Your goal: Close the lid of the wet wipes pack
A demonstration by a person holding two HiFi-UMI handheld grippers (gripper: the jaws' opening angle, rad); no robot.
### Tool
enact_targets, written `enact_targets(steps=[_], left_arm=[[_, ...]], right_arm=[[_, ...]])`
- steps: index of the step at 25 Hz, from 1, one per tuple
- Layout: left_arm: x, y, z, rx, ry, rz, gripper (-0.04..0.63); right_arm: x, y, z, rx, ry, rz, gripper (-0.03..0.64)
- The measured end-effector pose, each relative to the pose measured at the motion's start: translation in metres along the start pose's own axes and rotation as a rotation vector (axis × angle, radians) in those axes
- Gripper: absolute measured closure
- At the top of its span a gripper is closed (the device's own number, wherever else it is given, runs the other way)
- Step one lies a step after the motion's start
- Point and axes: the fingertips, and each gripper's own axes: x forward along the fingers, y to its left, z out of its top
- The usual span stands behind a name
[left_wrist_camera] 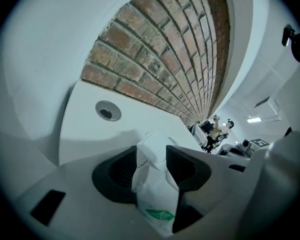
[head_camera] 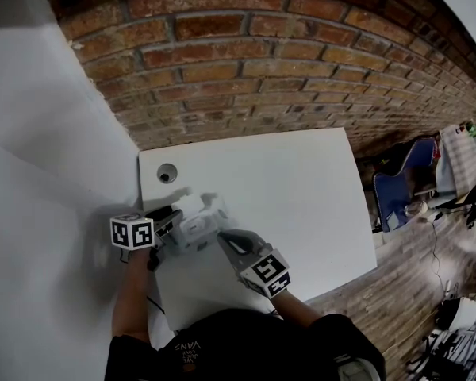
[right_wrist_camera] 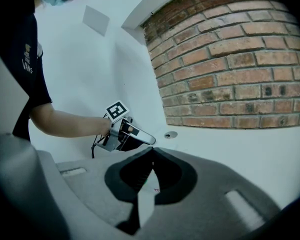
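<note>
**Fingers (left_wrist_camera: pixel 121 170) at the wet wipes pack (head_camera: pixel 202 227): left wide, right clamped**

Fingers of the left gripper (head_camera: pixel 174 227) stand wide apart; the white upright end of the pack is between them, not squeezed, with a green mark (left_wrist_camera: pixel 159 214) low on it. The right gripper (head_camera: pixel 226 240) has its fingers (right_wrist_camera: pixel 135 171) closed together on a thin white edge of the same pack.

Behind everything is a brick wall (head_camera: pixel 285 62); in front of it stands a white table (head_camera: pixel 301 205). The pack is over the near left part of this table, between the two grippers, which come at it from opposite sides; whether it rests on the table, and whether its lid is closed, I cannot tell. Each gripper carries a marker cube (head_camera: pixel 132 232). Beyond the pack, near the far left corner of the table, is a small round cable hole (head_camera: pixel 167 173).
</note>
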Motion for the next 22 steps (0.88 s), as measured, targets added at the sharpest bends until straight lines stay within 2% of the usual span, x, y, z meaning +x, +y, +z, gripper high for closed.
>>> enact_targets(steps=[7,14,22], left_arm=[[-0.001,-0.005,0.008,-0.093,-0.06,-0.104,0.402],[-0.008,-0.015,0.016,-0.102,-0.11,-0.132,0.402],[-0.016,-0.027,0.015,-0.061,-0.112,-0.149,0.411]], right_arm=[[-0.004,-0.003,-0.002,-0.001,0.001,-0.012,0.62],[-0.007,-0.003,-0.001,-0.006,-0.003,-0.016,0.62],[-0.011,0.001,0.001,-0.014,-0.01,-0.014,0.62]])
